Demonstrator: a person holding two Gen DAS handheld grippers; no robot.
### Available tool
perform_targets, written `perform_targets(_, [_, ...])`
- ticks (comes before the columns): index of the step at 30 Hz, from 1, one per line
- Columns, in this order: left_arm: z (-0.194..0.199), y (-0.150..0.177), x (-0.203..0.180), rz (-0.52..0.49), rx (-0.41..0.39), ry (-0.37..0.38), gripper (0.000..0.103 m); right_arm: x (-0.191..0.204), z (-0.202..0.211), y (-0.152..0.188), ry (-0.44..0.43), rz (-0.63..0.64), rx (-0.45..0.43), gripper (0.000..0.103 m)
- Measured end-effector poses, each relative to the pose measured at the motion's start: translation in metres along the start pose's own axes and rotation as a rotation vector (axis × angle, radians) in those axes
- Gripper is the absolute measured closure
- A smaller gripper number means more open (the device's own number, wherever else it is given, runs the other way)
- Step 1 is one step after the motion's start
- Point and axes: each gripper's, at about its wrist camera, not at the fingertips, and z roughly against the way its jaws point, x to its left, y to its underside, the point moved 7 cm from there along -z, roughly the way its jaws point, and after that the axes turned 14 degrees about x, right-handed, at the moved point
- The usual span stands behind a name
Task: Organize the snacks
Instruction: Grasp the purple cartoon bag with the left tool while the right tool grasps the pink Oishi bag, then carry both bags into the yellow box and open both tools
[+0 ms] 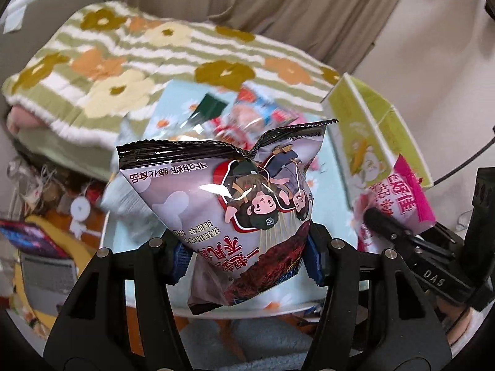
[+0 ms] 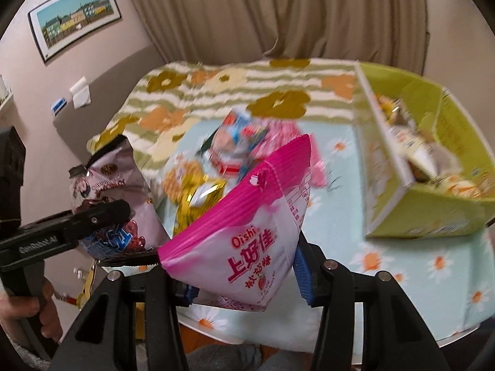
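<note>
My left gripper [image 1: 247, 262] is shut on a lilac snack bag with cartoon children [image 1: 235, 204] and holds it above the table; the bag also shows in the right wrist view [image 2: 114, 191]. My right gripper [image 2: 244, 281] is shut on a pink and white Oishi snack bag [image 2: 247, 235], also lifted; this bag shows in the left wrist view [image 1: 399, 198]. A green cardboard box [image 2: 427, 216] holding several snack packs stands at the right on the table; it shows in the left wrist view too [image 1: 371, 123]. More loose snack bags [image 2: 235, 145] lie mid-table.
The table has a light blue daisy cloth [image 2: 386, 266]. Behind it is a bed with a green striped flower blanket [image 1: 123, 61] and beige curtains [image 2: 278, 9]. A cluttered floor with a laptop [image 1: 46, 275] lies left of the table.
</note>
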Motion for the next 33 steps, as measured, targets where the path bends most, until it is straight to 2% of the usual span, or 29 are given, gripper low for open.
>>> perform_targets(4, [0.01, -0.024, -0.034, -0.046, -0.043, 0.01, 0.047, -0.028, 0.028, -0.016, 0.001, -0.021, -0.048, 0.057])
perform_targets(10, [0.019, -0.068, -0.104, -0.099, -0.127, 0.017, 0.047, -0.089, 0.068, -0.043, 0.016, -0.01, -0.114, 0.057])
perform_targets(18, [-0.009, -0.118, -0.218, -0.145, -0.16, 0.069, 0.047, -0.181, 0.104, -0.074, 0.052, -0.003, -0.156, 0.057])
perform_targets(23, [-0.048, -0.142, -0.276, -0.176, -0.11, 0.096, 0.047, -0.229, 0.108, -0.088, 0.07, -0.022, -0.156, 0.057])
perform_targets(27, [-0.082, -0.16, -0.304, -0.193, -0.051, 0.097, 0.047, -0.261, 0.102, -0.098, 0.064, -0.06, -0.142, 0.057])
perform_targets(33, [-0.128, -0.181, -0.322, -0.207, 0.036, 0.1, 0.047, -0.289, 0.086, -0.11, 0.053, -0.116, -0.127, 0.057])
